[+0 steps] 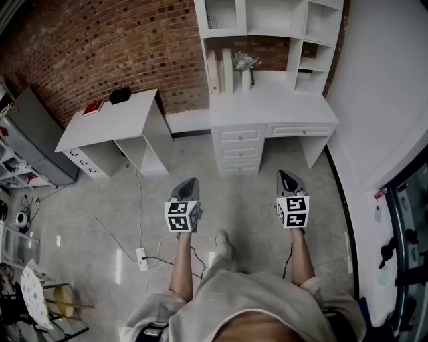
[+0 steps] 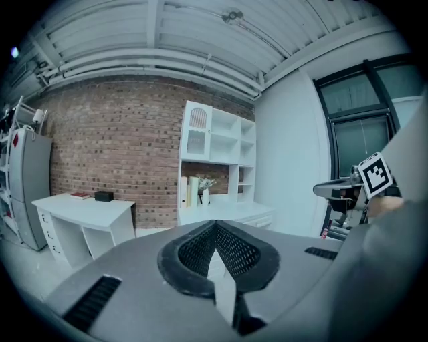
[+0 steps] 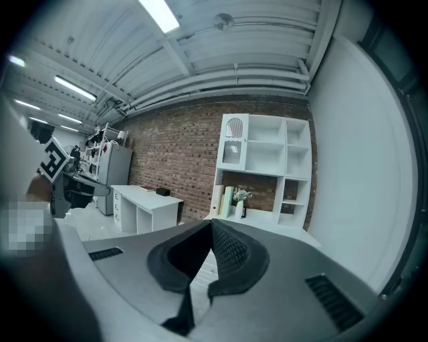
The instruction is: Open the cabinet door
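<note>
Facing, in the head view: a white bench with drawers and hutch shelving set against a red brick wall. Its small white-framed cabinet door is shut at the hutch's upper left, above a row of white books and a vase of flowers. A plain white bench stands to the left, and a white power strip with loose cable lies on the grey floor near the person's feet. The left gripper and right gripper are held out over the floor, well apart from the hutch. Left gripper view: fingers closed tip to tip with nothing between them; cabinet door far ahead, with an arched pattern on its pane. Right gripper view: fingers likewise pressed together and empty; cabinet door distant, no handle discernible. Risks, as judged: fingers left closed on arrival could take no edge and would only press the door shut. A low reach could topple the vase of flowers. The loose cable could catch a foot on the walk in.
</note>
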`<state>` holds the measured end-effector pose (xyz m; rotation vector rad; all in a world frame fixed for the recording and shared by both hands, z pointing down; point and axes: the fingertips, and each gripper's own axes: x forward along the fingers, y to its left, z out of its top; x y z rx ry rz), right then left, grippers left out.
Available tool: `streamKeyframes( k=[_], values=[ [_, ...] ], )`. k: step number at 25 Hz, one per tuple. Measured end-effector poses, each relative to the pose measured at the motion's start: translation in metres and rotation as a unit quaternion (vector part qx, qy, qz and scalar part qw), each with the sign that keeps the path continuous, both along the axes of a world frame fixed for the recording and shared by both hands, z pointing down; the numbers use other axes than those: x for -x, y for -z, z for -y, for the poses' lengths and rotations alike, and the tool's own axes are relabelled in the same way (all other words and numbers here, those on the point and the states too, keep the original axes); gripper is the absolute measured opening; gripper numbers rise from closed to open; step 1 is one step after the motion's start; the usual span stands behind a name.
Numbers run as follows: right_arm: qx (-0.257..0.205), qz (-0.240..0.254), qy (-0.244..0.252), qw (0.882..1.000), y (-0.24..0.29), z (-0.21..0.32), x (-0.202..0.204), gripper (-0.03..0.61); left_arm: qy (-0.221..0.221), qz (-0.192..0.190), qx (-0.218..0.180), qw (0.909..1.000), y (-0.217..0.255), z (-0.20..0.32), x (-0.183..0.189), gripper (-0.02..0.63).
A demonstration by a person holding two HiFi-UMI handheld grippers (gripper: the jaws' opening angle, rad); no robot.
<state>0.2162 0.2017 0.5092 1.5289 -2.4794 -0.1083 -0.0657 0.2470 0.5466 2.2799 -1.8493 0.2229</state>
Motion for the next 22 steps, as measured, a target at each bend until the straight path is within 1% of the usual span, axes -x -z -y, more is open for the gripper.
streamKeyframes(
  k=[6, 14, 20, 22],
  values=[
    [0.001, -0.005, -0.005, 1.000, -0.005, 0.058, 0.014, 0.014, -0.013, -0.005, 0.001, 0.9999, -0.008, 0.065, 0.009, 0.026],
    [0.003, -0.011, -0.011, 1.000, -0.001, 0.166, 0.044, 0.014, -0.028, -0.017, 0.012, 0.9994, -0.015, 0.184, 0.030, 0.026],
    [-0.003, -0.014, -0.018, 1.000, 0.011, 0.254, 0.073, 0.014, -0.049, -0.014, -0.007, 0.9987, 0.001, 0.281, 0.052, 0.026],
    [-0.006, -0.014, -0.021, 1.000, 0.013, 0.280, 0.081, 0.014, -0.053, -0.012, -0.007, 0.9985, 0.001, 0.308, 0.061, 0.026]
  ],
)
